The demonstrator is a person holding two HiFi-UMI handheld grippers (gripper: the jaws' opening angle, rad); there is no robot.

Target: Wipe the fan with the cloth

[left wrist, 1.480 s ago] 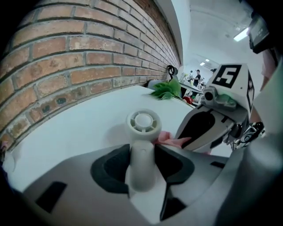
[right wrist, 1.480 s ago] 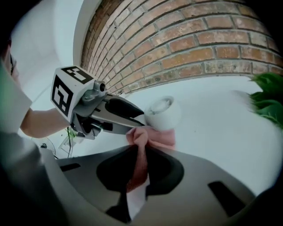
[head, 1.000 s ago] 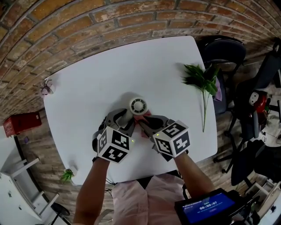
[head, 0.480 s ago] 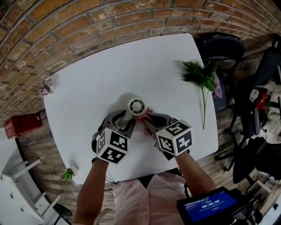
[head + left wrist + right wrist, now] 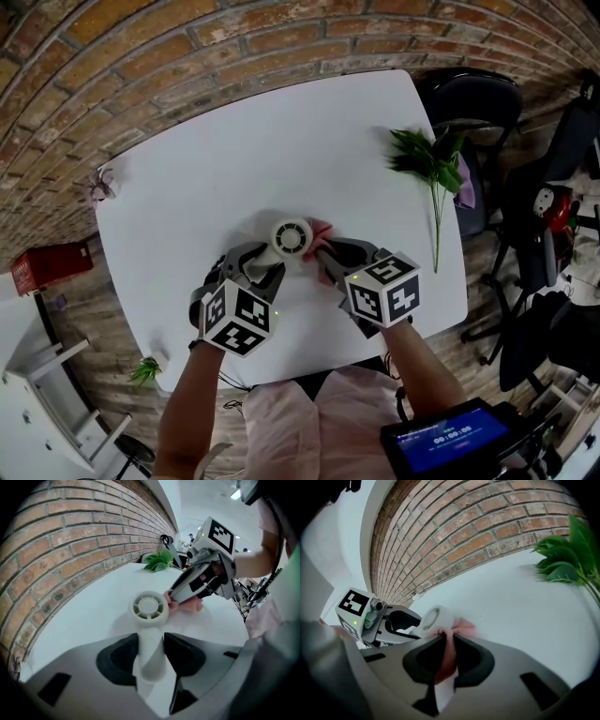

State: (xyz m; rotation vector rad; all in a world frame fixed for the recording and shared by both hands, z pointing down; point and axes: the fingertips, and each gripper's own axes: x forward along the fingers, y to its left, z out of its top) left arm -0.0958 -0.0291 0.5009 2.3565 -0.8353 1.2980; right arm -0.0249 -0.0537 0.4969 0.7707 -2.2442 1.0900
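Note:
A small white hand fan lies near the middle of the white table. My left gripper is shut on the fan's handle, the round head sticking out past the jaws. My right gripper is shut on a pink cloth. The cloth is pressed against the right side of the fan's head.
A green plant sprig lies at the table's right edge. A brick wall runs behind the table. A dark chair stands at the far right corner. A small flower sits at the table's left corner.
Fan and both grippers have drifted slightly right and toward me on the table. The pink cloth now shows above the right gripper, beside the fan's head.

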